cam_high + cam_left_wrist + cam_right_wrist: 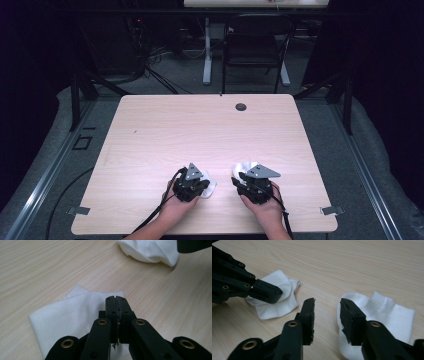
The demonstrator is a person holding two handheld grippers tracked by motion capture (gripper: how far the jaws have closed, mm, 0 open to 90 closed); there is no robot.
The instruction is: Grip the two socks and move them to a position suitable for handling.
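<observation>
Both hands (175, 207) low, near edge; hand-held grippers apparently over socks.

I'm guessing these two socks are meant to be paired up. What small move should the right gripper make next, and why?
Probably ease the right gripper forward and down over the near edge of the right sock, then close. Its jaws stand open and hold nothing, with that sock lying flat on the table just ahead of one jaw. The left gripper is shut above the left sock.
</observation>
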